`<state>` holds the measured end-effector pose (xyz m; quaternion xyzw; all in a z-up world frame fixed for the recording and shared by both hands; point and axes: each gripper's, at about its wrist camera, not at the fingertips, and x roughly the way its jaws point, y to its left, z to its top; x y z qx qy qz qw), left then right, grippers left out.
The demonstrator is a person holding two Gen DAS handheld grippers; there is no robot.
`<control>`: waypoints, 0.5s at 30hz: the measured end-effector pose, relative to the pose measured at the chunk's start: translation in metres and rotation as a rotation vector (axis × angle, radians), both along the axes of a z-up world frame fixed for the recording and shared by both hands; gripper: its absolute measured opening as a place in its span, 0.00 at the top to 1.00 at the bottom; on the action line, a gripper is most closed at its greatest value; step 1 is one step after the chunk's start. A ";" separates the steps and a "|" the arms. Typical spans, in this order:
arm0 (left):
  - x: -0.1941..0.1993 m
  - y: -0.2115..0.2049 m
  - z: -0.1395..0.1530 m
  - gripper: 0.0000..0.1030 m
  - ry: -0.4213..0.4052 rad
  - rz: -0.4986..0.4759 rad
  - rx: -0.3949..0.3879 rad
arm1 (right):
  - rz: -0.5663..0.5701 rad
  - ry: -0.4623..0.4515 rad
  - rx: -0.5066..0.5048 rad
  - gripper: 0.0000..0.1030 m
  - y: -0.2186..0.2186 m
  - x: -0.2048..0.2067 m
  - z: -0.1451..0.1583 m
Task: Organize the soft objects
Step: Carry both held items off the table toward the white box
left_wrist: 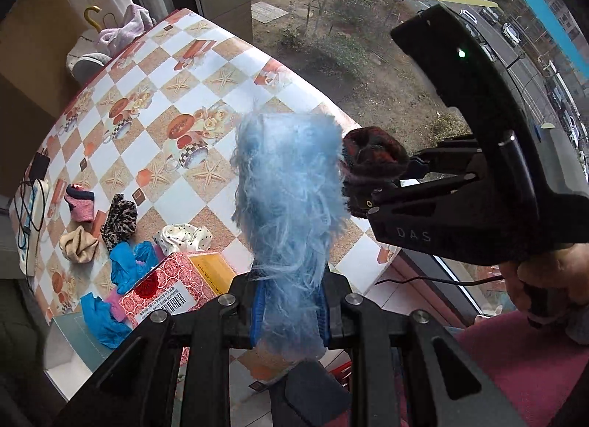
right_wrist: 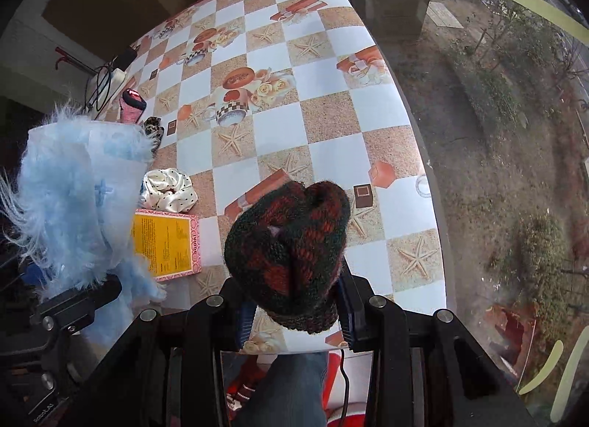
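My left gripper (left_wrist: 289, 311) is shut on a fluffy light-blue cloth (left_wrist: 289, 202) and holds it up above the table; the cloth also shows at the left of the right wrist view (right_wrist: 73, 198). My right gripper (right_wrist: 292, 311) is shut on a dark red-and-green knitted piece (right_wrist: 291, 250), held above the table's near edge; the piece also shows in the left wrist view (left_wrist: 371, 160), touching the blue cloth's right side. On the table lie a white polka-dot scrunchie (right_wrist: 167, 189), a leopard scrunchie (left_wrist: 119, 217), a beige scrunchie (left_wrist: 79, 244), a pink sock (left_wrist: 79, 202) and blue gloves (left_wrist: 129, 265).
The checkered table (right_wrist: 294, 70) stands against a large window (right_wrist: 497, 114) on the right. A red patterned box (left_wrist: 165, 289) with a yellow panel (right_wrist: 163, 243) lies near the front. A power strip with cables (left_wrist: 31, 213) sits at the left edge. Clothes are piled beyond the far corner (left_wrist: 117, 29).
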<state>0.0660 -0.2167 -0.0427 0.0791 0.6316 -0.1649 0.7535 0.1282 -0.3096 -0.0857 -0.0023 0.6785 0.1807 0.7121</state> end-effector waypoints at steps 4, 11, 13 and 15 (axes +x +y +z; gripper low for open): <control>-0.021 -0.004 -0.004 0.75 0.016 -0.024 0.012 | 0.063 0.005 0.006 0.62 0.005 -0.012 -0.002; -0.053 0.022 0.002 0.75 -0.011 -0.036 0.022 | 0.197 0.015 0.030 0.62 0.034 -0.042 0.000; -0.062 0.036 0.007 0.75 -0.030 -0.023 0.005 | 0.223 0.026 0.044 0.62 0.046 -0.050 0.000; -0.072 0.052 0.012 0.75 -0.052 -0.012 -0.004 | 0.246 0.029 0.050 0.62 0.060 -0.058 0.000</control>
